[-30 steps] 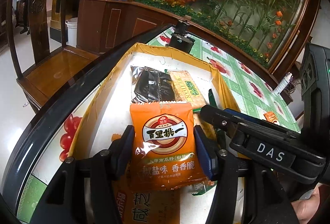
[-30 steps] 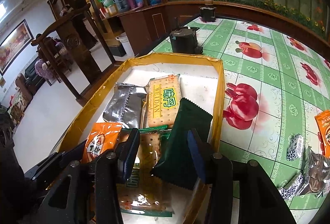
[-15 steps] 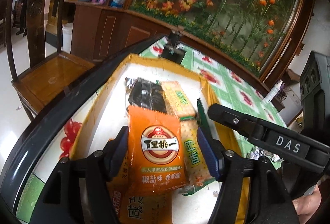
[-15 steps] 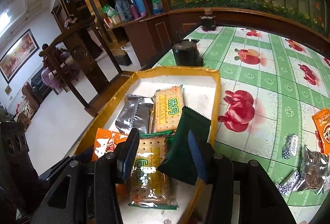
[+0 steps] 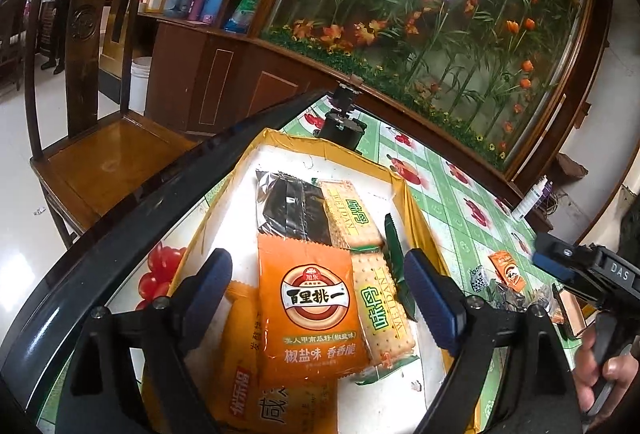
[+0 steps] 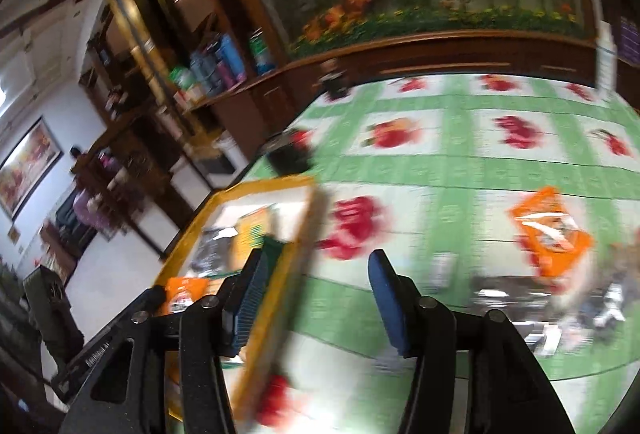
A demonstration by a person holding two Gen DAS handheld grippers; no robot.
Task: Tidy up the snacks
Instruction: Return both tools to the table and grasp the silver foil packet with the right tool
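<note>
between the spread jaws of our left gripper (image 5: 318, 294) the orange snack packet (image 5: 310, 308) is lying flat inside the yellow-rimmed box (image 5: 416, 210), partly on top of a cracker pack (image 5: 382, 308) and another orange packet (image 5: 256, 386) beneath it. we are letting it go here: the jaws have just been opening, and both blue pads are now standing clear of the packet's edges, so nothing is being squeezed. it is resting on the others because the near end of the box is already crowded. farther in, a dark foil packet (image 5: 296, 210) and a second cracker pack (image 5: 352, 214) are sitting side by side, and a dark green packet (image 5: 394, 246) is leaning on edge against the box's right wall, probably for want of room to lie flat.

we are holding the left gripper low and tilted down over the box, which suits a gentle drop rather than a toss.

our right gripper (image 6: 316, 302) is sweeping across the green tablecloth (image 6: 460, 170) outside the box; that view is badly smeared. its jaws have just been opening too, and nothing is showing between them. we are probably aiming it at the loose snacks still on the cloth, an orange packet (image 6: 550, 236) among them, with several small wrapped pieces near it that are too blurred to name. in the left view a hand (image 5: 602, 374) is gripping that tool's handle.
</note>
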